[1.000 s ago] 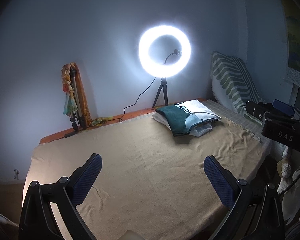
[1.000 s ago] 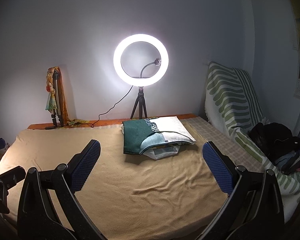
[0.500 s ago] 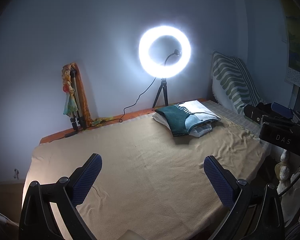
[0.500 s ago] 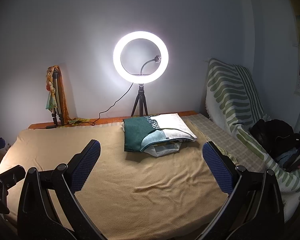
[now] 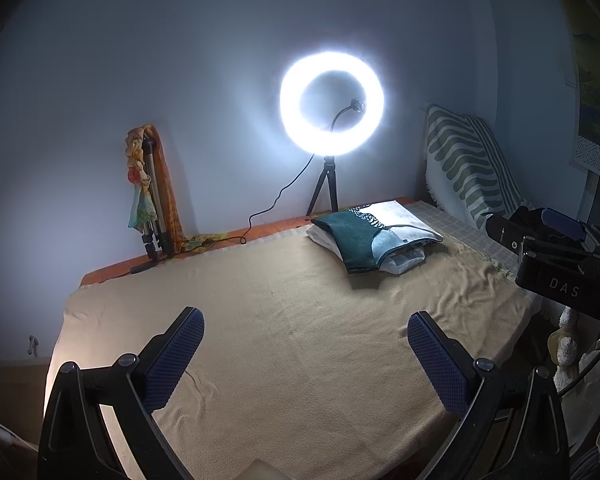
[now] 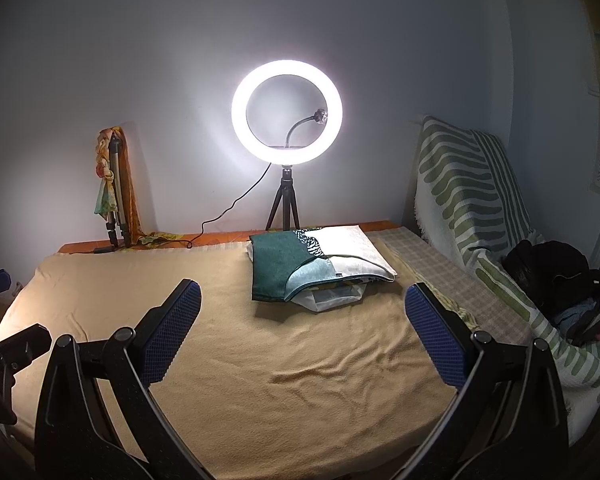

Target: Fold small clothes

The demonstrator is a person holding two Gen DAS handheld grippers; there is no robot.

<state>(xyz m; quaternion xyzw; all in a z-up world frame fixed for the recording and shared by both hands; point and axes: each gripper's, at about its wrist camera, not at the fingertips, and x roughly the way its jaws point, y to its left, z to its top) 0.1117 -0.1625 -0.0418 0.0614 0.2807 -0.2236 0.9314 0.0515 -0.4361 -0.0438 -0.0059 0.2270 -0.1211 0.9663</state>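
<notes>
I see a glowing white ring light on a black tripod against the plain pale wall, a tan blanket-covered bed, and a green-striped throw at right.

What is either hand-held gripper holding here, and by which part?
Nothing. The left hand-held gripper and right hand-held gripper are both open above the tan blanket, short of the clothes stack.

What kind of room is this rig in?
Likely a home room set up for recording: a blanket-covered table holding a stack of folded clothes, a ring light on a tripod, and a striped throw over furniture.
</notes>
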